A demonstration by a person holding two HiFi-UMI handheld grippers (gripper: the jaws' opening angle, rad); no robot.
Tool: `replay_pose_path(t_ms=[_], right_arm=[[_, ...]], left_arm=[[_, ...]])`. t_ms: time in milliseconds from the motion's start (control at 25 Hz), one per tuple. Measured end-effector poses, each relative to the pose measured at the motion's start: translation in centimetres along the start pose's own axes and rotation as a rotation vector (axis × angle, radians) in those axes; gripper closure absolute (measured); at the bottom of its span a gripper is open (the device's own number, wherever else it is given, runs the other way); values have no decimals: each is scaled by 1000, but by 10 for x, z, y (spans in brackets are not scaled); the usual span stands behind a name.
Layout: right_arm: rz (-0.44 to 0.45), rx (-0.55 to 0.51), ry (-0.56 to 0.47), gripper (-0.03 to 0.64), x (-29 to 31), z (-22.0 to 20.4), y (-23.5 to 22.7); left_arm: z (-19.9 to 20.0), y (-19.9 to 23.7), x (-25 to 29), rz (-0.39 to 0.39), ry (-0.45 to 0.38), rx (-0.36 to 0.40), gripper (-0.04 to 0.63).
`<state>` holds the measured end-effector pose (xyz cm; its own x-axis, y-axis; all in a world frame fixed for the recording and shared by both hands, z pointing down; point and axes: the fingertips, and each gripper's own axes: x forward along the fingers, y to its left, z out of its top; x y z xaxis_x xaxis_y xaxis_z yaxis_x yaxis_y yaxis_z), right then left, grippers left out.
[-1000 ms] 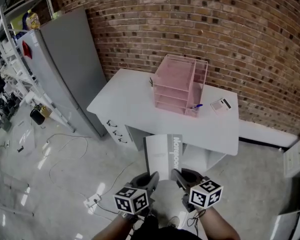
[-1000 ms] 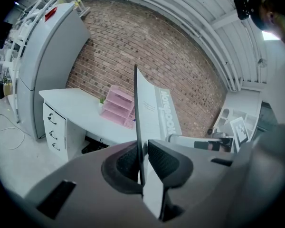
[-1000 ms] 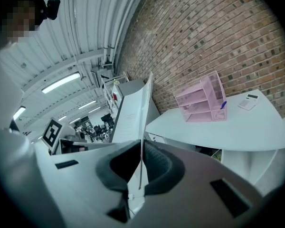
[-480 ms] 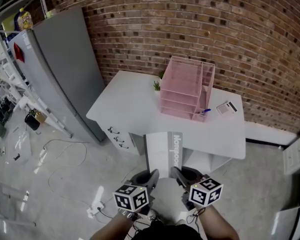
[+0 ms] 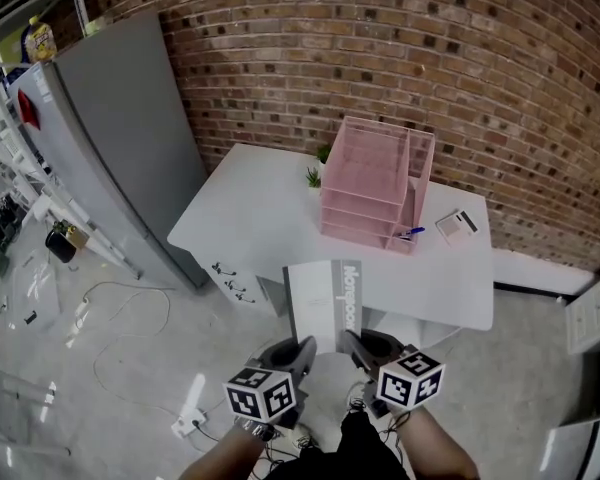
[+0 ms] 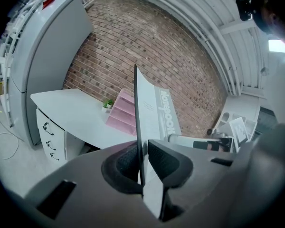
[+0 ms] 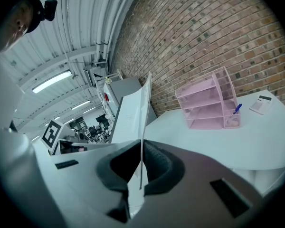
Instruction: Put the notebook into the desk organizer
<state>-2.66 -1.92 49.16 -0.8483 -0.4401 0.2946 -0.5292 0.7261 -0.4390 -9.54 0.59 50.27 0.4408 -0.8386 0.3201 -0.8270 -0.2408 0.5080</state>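
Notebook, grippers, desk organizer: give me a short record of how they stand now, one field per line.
notebook: held in the air in front of the desk, gripped at its near end
left gripper: shut on the notebook, left side
right gripper: shut on the notebook, right side
desk organizer: pink mesh, on the white desk by the brick wall; tiers look empty
blue pen: in the organizer's side compartment
calculator: on the desk, right of the organizer
task state: notebook not yet in the organizer

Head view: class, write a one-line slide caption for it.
The left gripper and right gripper hold a grey notebook before a white desk bearing a pink desk organizer.
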Motion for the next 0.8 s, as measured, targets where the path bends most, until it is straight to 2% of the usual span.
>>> replay_pose_path(t_ms=[800], right_arm=[[134, 60, 78, 603, 39, 55, -135]], left_arm=[[35, 7, 135, 122, -14, -58, 557]])
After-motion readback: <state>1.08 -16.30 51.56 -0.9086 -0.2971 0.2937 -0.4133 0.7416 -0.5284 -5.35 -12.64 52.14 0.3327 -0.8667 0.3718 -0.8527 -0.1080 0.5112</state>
